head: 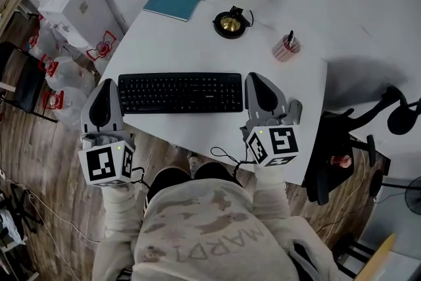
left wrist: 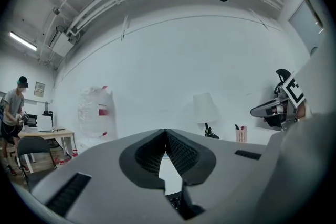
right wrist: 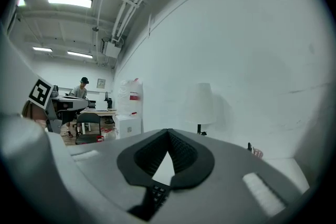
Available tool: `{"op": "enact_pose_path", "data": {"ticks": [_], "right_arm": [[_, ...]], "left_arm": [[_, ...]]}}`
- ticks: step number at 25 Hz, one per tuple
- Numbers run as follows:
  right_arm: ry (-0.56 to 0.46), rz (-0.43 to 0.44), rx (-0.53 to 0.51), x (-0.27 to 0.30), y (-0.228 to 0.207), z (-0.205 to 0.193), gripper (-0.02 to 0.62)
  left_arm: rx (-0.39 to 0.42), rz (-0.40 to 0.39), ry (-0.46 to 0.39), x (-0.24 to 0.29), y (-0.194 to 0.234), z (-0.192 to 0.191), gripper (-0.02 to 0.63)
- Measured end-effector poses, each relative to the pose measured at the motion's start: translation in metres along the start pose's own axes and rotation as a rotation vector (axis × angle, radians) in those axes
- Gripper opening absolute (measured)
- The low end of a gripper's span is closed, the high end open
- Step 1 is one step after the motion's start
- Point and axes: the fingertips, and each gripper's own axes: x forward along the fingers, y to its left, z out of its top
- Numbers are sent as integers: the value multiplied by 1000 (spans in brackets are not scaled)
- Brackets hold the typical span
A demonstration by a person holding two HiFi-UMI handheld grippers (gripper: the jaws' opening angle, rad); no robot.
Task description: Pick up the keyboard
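Note:
A black keyboard [head: 180, 93] lies flat near the front edge of the white table [head: 197, 36]. My left gripper [head: 104, 90] hovers just off the keyboard's left end, jaws shut and empty. Off its right end my right gripper [head: 256, 83] is likewise shut with nothing held. In the left gripper view the closed tips [left wrist: 166, 131] meet above a sliver of keyboard keys [left wrist: 174, 201]. The right gripper view shows closed tips [right wrist: 168, 131] with keyboard keys [right wrist: 156, 194] below them.
On the table's far side are a teal notebook [head: 172, 4], a round black-and-gold object [head: 231, 24] and a striped pen cup [head: 285, 47]. A black office chair [head: 345, 141] stands to the right. White boxes and bags [head: 75, 6] crowd the floor at left. A person [left wrist: 11, 107] stands far off.

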Motion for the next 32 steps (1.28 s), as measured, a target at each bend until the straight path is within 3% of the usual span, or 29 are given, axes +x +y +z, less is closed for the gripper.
{"op": "enact_pose_path", "data": {"ticks": [11, 18, 23, 32], "right_arm": [[178, -22, 51, 34, -11, -63, 11], [282, -45, 99, 41, -23, -103, 11], [352, -70, 130, 43, -32, -129, 14], [479, -83, 212, 42, -41, -179, 177]], "left_arm": [[-50, 2, 175, 33, 28, -71, 6], [-74, -42, 302, 47, 40, -118, 7], [-113, -60, 375, 53, 49, -146, 47], [-142, -90, 503, 58, 55, -194, 153]]}}
